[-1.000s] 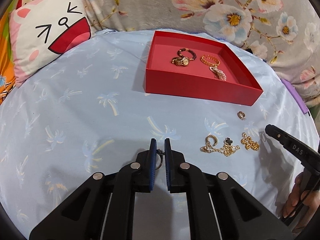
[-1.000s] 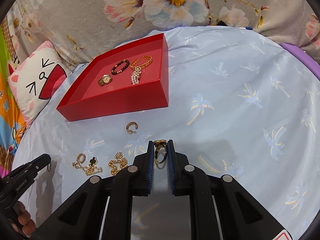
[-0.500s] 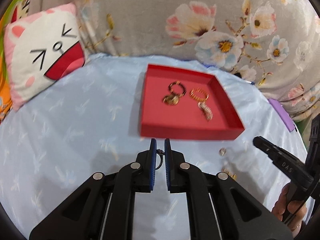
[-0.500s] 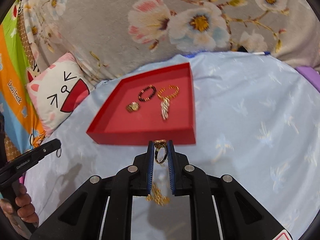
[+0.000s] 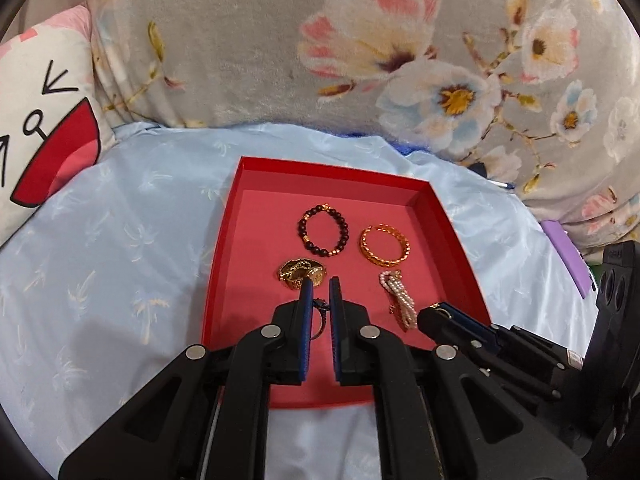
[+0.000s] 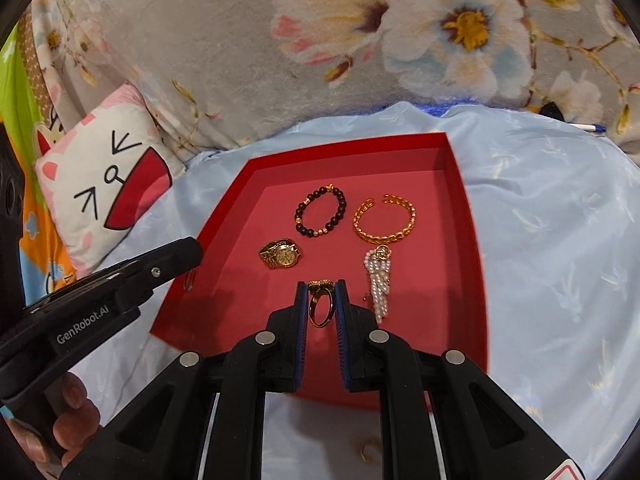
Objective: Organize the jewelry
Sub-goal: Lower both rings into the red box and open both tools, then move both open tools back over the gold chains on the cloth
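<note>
Over red tray (image 6: pixel 460 184): right tongs (image 6: pixel 321 300) pinching round gold ring (image 6: pixel 320 309).

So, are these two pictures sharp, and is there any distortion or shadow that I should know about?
Left wrist view: sharp, the red tray bowed by the fisheye, dark corners, soft shadow under the left gripper. Right wrist view: also sharp, the right gripper throws a dim shadow on the tray floor; the cloth shows mild sheen, no strong glare.

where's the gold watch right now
The gold watch lies on the floor of the red tray, left of centre in the right wrist view, just below the dark bead bracelet.
</note>
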Available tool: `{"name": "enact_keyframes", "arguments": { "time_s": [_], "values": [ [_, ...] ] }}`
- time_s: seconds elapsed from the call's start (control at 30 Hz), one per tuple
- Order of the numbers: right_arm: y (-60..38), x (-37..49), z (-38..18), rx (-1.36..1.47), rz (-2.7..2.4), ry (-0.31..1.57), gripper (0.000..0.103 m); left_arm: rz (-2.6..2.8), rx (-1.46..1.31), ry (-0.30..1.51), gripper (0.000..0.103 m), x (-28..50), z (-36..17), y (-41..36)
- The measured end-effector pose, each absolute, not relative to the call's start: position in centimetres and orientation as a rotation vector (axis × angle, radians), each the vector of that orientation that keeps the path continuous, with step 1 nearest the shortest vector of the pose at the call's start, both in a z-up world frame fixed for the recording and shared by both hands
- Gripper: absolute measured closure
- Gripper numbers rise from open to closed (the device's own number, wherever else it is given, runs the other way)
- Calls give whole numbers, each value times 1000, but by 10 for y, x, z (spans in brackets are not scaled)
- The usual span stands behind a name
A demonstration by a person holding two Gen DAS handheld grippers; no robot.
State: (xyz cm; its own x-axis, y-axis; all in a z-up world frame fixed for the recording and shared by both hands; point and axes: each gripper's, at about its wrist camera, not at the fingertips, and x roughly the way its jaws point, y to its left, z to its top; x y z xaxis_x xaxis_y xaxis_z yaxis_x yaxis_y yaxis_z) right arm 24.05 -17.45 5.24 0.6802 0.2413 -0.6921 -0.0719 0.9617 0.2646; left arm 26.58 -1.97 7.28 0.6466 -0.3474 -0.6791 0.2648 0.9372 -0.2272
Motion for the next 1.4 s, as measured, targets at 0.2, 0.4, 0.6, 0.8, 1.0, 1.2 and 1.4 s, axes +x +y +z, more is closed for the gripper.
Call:
{"name": "enact_keyframes", "arguments": {
  "time_s": [0.2,0.4,0.6,0.8,1.0,1.2,1.4],
  "values": [
    [-168,263,37,206,188,818,81,-335,-105,840,94,290,53,-22],
    [-182,235,57,220,134,711,58,-313,-151,793,55,280,57,-6],
    [-194,173,61,211,128,685,53,-280,-144,746,54,234,59,15],
    [-198,119,44,214,104,721,53,-246,-131,754,54,182,42,28],
    [-200,84,24,225,86,767,53,-243,-108,775,53,139,24,28],
    [-193,70,16,198,85,780,53,-251,-112,804,51,120,7,25],
    [-187,75,10,190,99,818,55,-254,-113,807,48,116,4,25]
  ]
}}
